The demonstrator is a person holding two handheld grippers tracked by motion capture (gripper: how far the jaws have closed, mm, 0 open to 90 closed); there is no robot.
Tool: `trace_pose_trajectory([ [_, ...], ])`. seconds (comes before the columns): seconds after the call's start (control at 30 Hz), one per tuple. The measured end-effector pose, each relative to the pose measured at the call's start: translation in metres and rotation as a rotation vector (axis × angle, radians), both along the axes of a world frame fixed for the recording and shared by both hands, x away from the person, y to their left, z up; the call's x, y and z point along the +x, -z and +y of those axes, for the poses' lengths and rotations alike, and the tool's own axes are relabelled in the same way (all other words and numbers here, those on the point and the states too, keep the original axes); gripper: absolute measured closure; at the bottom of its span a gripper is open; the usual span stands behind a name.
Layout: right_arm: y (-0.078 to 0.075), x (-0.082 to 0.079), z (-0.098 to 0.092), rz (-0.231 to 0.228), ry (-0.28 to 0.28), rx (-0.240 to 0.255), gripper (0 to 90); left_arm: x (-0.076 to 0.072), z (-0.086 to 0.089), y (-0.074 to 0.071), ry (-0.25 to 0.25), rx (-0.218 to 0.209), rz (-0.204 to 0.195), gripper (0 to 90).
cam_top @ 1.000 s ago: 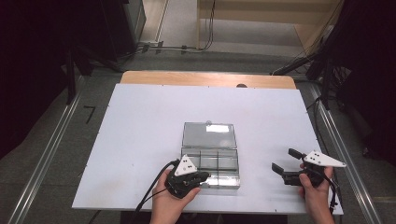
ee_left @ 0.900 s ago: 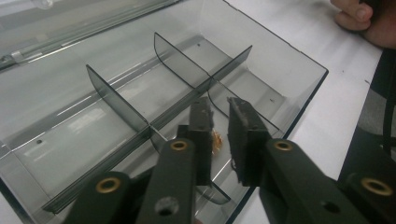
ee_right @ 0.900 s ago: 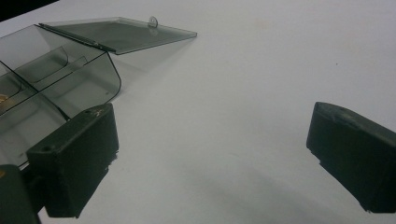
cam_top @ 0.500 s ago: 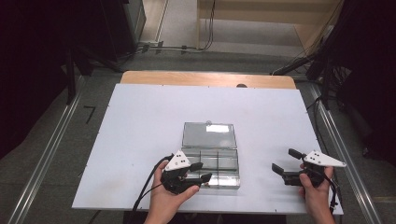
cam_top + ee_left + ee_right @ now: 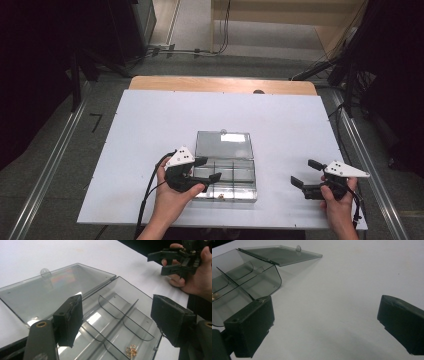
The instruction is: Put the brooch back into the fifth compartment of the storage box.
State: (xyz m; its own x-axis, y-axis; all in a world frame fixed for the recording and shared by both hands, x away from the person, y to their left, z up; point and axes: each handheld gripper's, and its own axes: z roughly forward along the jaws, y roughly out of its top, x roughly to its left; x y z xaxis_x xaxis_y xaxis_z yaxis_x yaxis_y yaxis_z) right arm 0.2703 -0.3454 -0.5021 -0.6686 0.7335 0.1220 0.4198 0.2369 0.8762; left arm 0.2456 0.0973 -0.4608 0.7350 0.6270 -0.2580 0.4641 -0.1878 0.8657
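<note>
The clear box (image 5: 223, 166) lies at lower centre of the counter (image 5: 150, 125), lid flat, holding a gold trinket (image 5: 131, 351) in a near compartment. The left gripper (image 5: 204, 170), jaws just opened wide and empty, hovers above; the right gripper (image 5: 306, 173) waits wide at lower right.

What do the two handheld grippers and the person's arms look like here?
Both the left gripper and right gripper are black, blocky tools, each topped by a pale grey three-cornered plate with small dark dots. Flat rectangular fingers. A black cable trails from each. Forearms are bare, no sleeves.
</note>
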Motion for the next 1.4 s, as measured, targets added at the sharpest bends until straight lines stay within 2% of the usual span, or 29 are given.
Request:
trace_pose_trajectory([
  [0.17,-0.002,0.003,-0.001,0.007,0.0,0.035,0.0,0.008,0.01,-0.007,-0.028,-0.027,-0.006,22.4],
  [0.23,-0.003,0.002,0.0,0.01,-0.004,0.043,0.0,0.012,0.015,-0.009,-0.024,-0.037,-0.005,19.9],
  [0.27,-0.003,0.002,0.001,0.008,-0.009,0.045,0.0,0.013,0.016,-0.01,-0.03,-0.041,-0.003,16.1],
  [0.43,-0.01,-0.002,0.005,0.0,-0.021,0.05,0.0,0.021,0.023,-0.014,-0.043,-0.052,-0.007,12.0],
  [0.7,-0.024,-0.009,0.013,-0.022,-0.049,0.059,0.0,0.034,0.034,-0.014,-0.057,-0.088,-0.001,10.2],
  [0.77,-0.027,-0.01,0.015,-0.022,-0.055,0.061,0.0,0.037,0.035,-0.014,-0.059,-0.1,0.0,8.8],
  [0.9,-0.035,-0.011,0.02,-0.024,-0.061,0.07,0.0,0.042,0.035,-0.014,-0.054,-0.091,-0.008,4.9],
  [1.07,-0.041,-0.008,0.029,-0.015,-0.062,0.063,0.0,0.046,0.038,-0.012,-0.055,-0.102,0.0,1.3],
  [1.27,-0.048,-0.004,0.038,-0.013,-0.064,0.061,0.0,0.052,0.039,-0.01,-0.057,-0.128,0.011,0.2],
  [1.4,-0.053,0.0,0.044,-0.014,-0.069,0.064,0.0,0.055,0.038,-0.006,-0.049,-0.13,0.024,0.0],
])
